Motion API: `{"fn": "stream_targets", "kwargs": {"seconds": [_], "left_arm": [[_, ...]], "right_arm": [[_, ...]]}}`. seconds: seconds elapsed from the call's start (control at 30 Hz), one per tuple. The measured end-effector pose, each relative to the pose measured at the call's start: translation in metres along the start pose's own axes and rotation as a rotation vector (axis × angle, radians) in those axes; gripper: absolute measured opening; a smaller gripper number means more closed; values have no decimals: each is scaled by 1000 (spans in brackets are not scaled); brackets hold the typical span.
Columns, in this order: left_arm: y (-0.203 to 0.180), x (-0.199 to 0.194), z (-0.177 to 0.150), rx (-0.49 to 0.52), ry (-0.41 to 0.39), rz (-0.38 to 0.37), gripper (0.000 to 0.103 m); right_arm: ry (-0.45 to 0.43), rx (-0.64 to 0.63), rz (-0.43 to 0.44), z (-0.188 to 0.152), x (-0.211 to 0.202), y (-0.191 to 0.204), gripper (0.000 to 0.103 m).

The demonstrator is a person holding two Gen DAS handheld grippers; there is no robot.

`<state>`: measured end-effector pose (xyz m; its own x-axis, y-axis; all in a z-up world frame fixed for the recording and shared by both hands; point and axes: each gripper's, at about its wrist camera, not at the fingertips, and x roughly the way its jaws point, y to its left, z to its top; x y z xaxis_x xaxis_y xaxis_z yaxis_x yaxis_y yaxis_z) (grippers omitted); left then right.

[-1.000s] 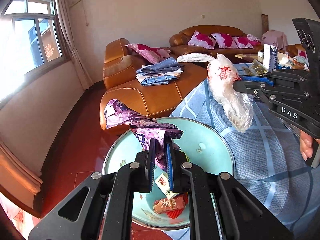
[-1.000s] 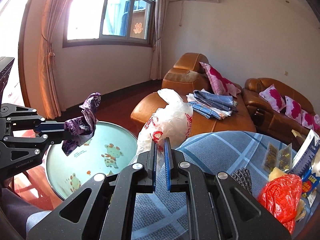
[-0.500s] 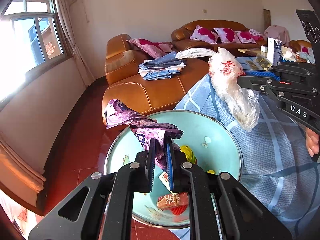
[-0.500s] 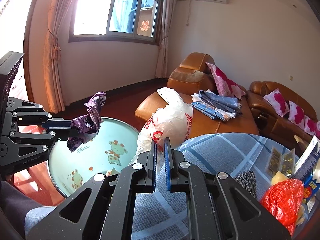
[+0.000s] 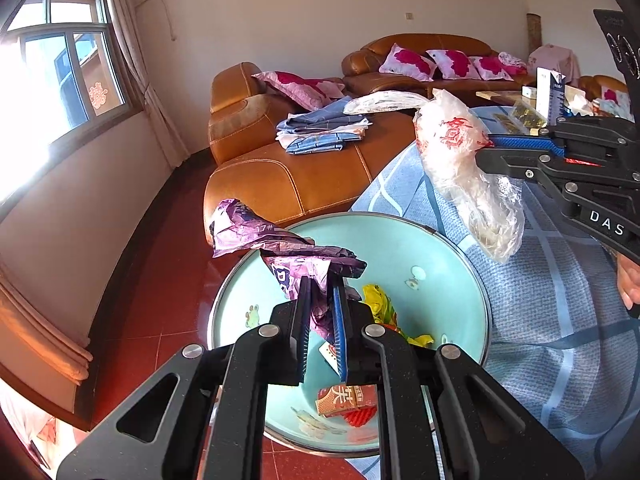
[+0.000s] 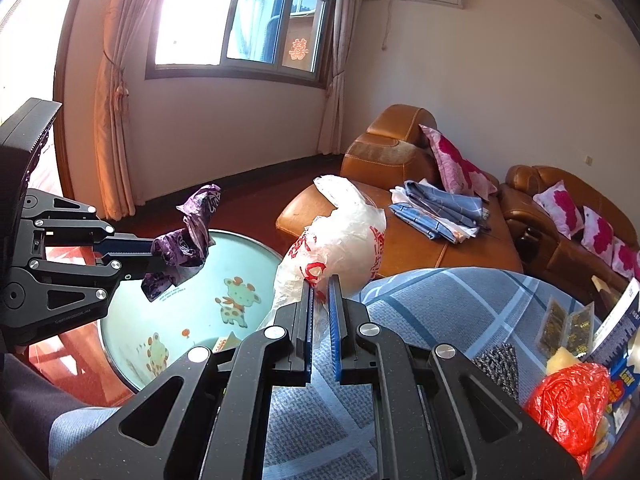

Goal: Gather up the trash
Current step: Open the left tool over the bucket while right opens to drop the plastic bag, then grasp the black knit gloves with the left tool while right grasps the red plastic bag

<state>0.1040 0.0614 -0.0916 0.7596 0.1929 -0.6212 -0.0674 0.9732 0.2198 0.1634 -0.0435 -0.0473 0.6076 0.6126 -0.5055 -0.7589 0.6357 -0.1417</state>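
The left gripper (image 5: 320,300) jaws are clamping a crumpled purple wrapper (image 5: 276,244), holding it in the air above a round teal basin (image 5: 448,264). Inside the basin, a yellow wrapper (image 5: 378,304) and a red packet (image 5: 346,398) are lying. The right gripper (image 6: 319,300) jaws are pinching a clear plastic bag with red print (image 6: 340,244), hanging it over a blue checked cloth (image 6: 440,304) covering the surface. On that cloth, at the right, a red plastic bag (image 6: 568,404) is sitting beside a blue carton (image 6: 618,320).
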Motion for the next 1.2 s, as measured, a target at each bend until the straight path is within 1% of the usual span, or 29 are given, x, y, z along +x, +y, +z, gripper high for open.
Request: {"fn": "stream_targets", "kwargs": {"seconds": [0.1, 0.13, 0.2, 0.23, 0.27, 0.3, 0.33, 0.37, 0.5, 0.57, 0.73, 0.93, 1.07, 1.17, 1.2], "left_arm": [[0, 1, 0, 0, 1, -6, 11], [0, 1, -1, -1, 1, -4, 16], [1, 1, -1, -3, 0, -4, 19], [2, 1, -1, -2, 2, -5, 25], [2, 0, -1, 0, -1, 3, 35], [2, -1, -1, -3, -9, 14, 52], [2, -2, -1, -5, -18, 16, 55], [2, -2, -1, -1, -17, 16, 55], [1, -2, -1, 7, -15, 16, 55], [1, -2, -1, 9, -16, 18, 55], [2, -2, -1, 6, -19, 15, 55], [0, -2, -4, 8, -16, 5, 56], [-8, -4, -2, 16, -24, -17, 60], [-20, -7, 6, 33, -43, -46, 63], [-24, -8, 10, 39, -52, -54, 65]], "right_arm": [[3, -18, 16, 0, 1, 3, 8], [6, -24, 27, 0, 1, 4, 9], [8, -30, 39, 1, 2, 6, 12], [6, -28, 39, 0, 2, 6, 14], [6, -22, 40, 0, 2, 5, 18], [5, -15, 43, 0, 2, 3, 20], [3, -10, 44, 0, 2, 3, 27], [0, -7, 42, 0, 1, 2, 32], [0, -11, 32, -1, 1, 4, 35], [-3, -14, 27, -1, 1, 4, 39], [-4, -10, 15, -1, 1, 4, 39], [-11, -11, -27, -2, -2, 6, 43], [-12, 24, -104, -2, -8, 0, 44], [-6, 62, -206, -8, -21, -10, 44], [-3, 89, -228, -12, -28, -16, 44]]}}
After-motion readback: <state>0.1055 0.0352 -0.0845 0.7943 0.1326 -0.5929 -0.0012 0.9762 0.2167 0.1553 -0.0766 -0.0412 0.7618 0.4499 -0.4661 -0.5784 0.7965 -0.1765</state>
